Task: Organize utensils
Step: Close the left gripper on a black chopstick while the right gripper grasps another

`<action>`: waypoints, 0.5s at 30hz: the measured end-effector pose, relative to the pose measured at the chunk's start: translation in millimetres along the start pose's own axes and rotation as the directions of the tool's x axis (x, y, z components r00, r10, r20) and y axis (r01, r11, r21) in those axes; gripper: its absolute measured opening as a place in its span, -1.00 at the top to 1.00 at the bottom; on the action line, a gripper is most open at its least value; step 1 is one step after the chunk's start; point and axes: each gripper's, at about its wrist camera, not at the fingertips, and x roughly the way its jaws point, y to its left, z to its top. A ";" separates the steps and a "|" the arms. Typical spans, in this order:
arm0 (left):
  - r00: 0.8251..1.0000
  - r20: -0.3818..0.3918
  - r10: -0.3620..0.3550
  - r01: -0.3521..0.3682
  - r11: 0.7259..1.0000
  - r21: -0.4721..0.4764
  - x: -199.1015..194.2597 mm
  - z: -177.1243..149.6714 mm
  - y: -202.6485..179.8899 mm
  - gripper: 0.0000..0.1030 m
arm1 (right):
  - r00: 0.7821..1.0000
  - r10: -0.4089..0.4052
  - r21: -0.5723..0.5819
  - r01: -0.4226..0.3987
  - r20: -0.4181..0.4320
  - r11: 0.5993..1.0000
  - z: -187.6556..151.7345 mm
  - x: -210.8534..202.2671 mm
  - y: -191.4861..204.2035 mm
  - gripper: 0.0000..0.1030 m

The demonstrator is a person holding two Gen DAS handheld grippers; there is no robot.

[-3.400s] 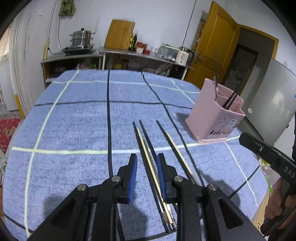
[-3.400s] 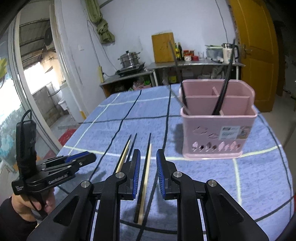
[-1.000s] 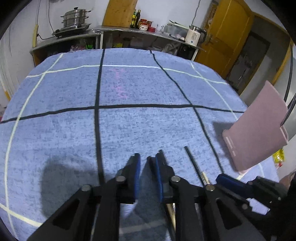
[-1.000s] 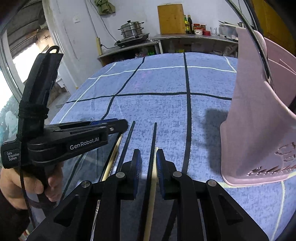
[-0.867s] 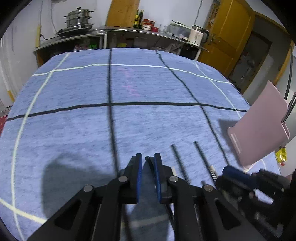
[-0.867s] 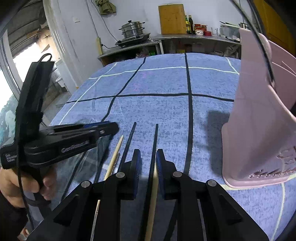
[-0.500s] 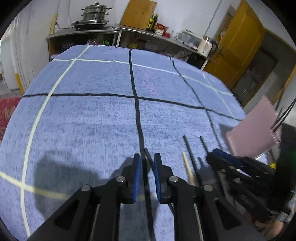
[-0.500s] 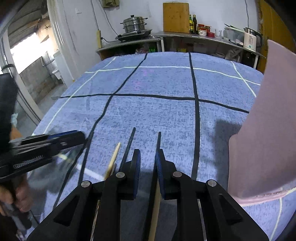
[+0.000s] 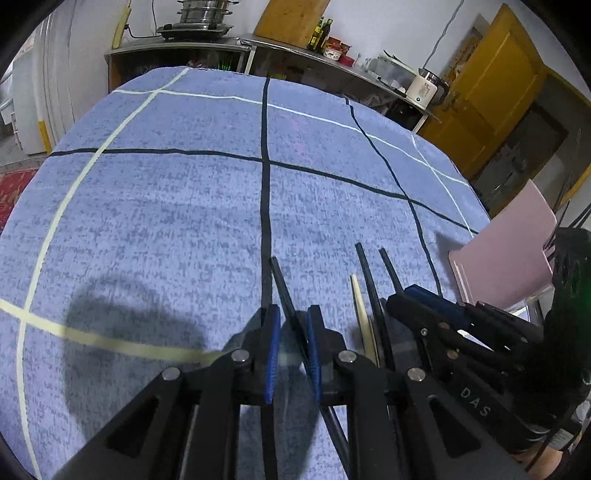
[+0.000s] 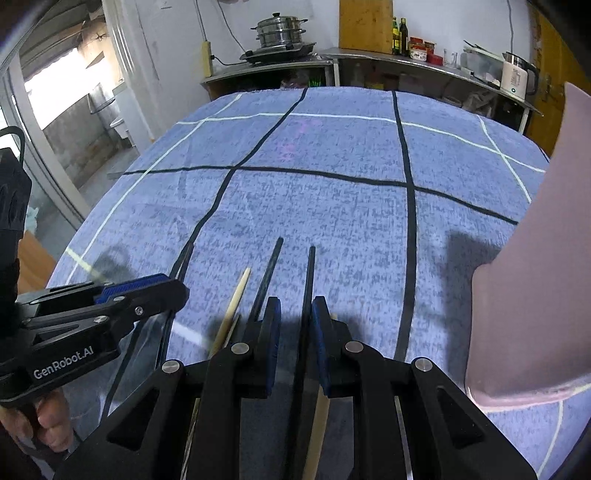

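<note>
Left gripper nearly closed on a black chopstick, lifted for binning; right gripper likewise nearly closed, pinching another chopstick beside the holder.

You are working in a home kitchen. Behind the table with its blue checked cloth runs a steel counter carrying a stacked steamer pot on a burner, sauce bottles, jars and a white electric kettle, with a wooden cutting board leaning on the wall and a yellow door beside it.
</note>
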 end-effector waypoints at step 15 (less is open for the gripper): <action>1.000 -0.006 0.022 -0.022 1.000 0.018 1.0 -1.7 -11.8 0.85 | 1.000 -0.012 -0.009 0.012 0.005 1.000 -8.7 -12.3 2.8 0.90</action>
